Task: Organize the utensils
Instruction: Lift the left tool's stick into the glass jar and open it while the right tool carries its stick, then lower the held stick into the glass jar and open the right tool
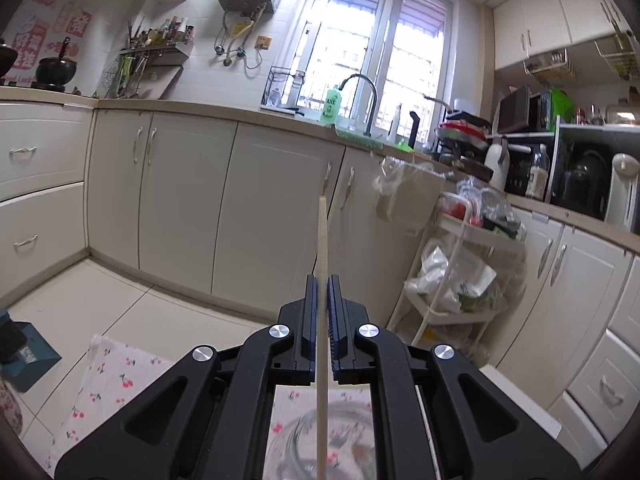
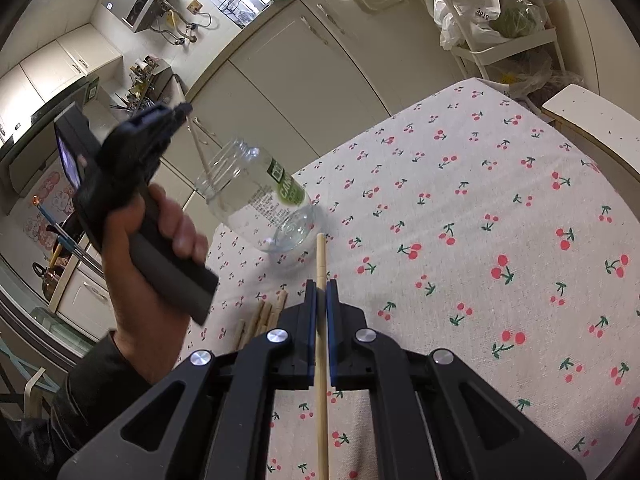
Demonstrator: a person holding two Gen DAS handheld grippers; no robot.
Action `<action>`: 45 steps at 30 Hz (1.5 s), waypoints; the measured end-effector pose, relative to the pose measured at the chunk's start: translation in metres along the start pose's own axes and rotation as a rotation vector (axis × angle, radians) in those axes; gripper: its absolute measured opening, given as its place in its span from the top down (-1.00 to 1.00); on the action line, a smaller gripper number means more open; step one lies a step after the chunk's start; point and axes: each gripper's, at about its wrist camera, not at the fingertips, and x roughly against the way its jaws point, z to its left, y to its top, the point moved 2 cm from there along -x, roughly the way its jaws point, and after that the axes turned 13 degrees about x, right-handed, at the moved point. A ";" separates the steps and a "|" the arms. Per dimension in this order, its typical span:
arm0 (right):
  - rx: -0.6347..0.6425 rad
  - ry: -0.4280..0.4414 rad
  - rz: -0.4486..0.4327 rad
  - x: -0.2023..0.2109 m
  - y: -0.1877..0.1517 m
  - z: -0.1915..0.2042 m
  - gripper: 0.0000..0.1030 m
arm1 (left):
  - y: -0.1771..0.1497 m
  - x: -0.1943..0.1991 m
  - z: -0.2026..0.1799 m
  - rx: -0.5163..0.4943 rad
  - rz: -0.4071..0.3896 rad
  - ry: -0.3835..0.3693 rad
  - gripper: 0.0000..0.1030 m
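Observation:
My left gripper [image 1: 323,280] is shut on a wooden chopstick [image 1: 322,236] that sticks out ahead toward the cabinets. In the right wrist view, a hand holds that left gripper [image 2: 182,110] at the upper left. Its chopstick [image 2: 200,152] slants down into the mouth of a clear glass jar [image 2: 260,196] with a green label, which stands on the cherry-print tablecloth [image 2: 480,220]. The same jar [image 1: 320,440] shows blurred beneath the left gripper. My right gripper [image 2: 321,284] is shut on a second chopstick [image 2: 321,256], tip near the jar's base. Several loose chopsticks [image 2: 260,320] lie to its left.
A white trolley [image 2: 500,40] with plastic bags stands beyond the table's far corner, against the cream cabinets [image 1: 280,208]. A white seat [image 2: 592,120] sits off the table's right edge. A blue box [image 1: 28,356] lies on the tiled floor.

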 end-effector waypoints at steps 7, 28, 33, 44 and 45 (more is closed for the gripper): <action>0.001 0.004 -0.070 0.008 0.023 0.006 0.89 | -0.016 0.020 0.005 -0.058 0.074 -0.016 0.90; 0.081 -0.049 -0.533 -0.055 0.205 0.085 0.89 | -0.050 0.127 0.102 0.097 0.245 0.092 0.28; 0.122 -0.113 -0.492 -0.084 0.196 0.083 0.89 | -0.054 0.134 0.116 0.130 0.282 0.118 0.18; 0.245 -0.118 -0.408 -0.085 0.152 0.094 0.89 | -0.063 0.140 0.121 0.122 0.356 0.151 0.10; 0.255 -0.118 -0.397 -0.083 0.148 0.094 0.89 | -0.065 0.140 0.120 0.119 0.363 0.154 0.08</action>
